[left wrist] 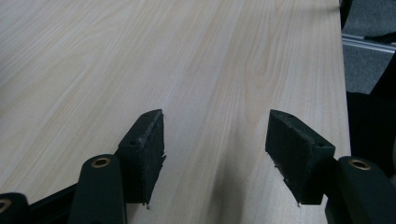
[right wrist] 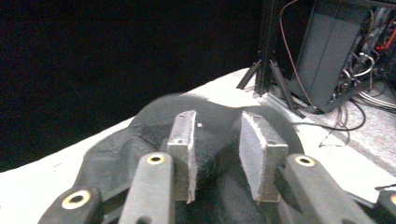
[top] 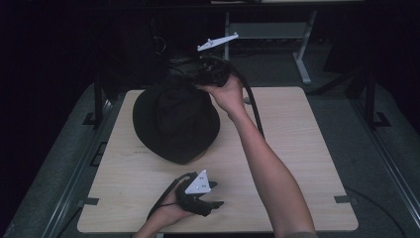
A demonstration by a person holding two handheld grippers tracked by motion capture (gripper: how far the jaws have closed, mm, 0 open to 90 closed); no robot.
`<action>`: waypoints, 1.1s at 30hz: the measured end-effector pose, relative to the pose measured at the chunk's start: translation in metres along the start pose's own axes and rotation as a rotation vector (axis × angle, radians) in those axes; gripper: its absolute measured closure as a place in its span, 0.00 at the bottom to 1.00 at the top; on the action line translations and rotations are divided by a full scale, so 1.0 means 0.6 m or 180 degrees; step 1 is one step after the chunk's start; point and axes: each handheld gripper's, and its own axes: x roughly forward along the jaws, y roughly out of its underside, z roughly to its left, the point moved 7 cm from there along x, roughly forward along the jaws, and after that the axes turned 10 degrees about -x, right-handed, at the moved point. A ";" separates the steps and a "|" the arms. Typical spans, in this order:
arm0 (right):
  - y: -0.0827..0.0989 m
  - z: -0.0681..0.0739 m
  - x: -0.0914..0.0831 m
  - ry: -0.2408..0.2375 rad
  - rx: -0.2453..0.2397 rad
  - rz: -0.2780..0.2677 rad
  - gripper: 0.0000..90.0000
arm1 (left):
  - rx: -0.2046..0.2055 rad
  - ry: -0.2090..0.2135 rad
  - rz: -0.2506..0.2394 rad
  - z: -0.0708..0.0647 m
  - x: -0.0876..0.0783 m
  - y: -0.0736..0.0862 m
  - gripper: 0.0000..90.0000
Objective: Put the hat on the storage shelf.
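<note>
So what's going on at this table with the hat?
A person works at a wooden table with a hand-held gripper in each hand. The right hand-held gripper is at the far edge of a black hat that lies on the table; its jaws stand apart over the dark fabric and do not pinch it. The left hand-held gripper rests low near the table's front edge, open, with bare wood between its jaws.
</note>
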 end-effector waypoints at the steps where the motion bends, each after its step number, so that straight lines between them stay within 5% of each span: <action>1: 0.001 0.001 -0.002 0.0009 -0.0005 -0.0006 0.70 | 0.0009 0.0003 0.0003 -0.001 0.000 0.000 0.41; 17: 0.033 -0.001 -0.030 -0.0145 0.0006 -0.0008 0.59 | -0.0007 -0.0044 -0.0003 0.005 0.000 -0.002 0.40; 33: 0.084 -0.026 -0.066 -0.0066 0.0138 0.0026 0.50 | -0.0059 -0.0092 -0.0021 0.011 -0.001 -0.001 0.36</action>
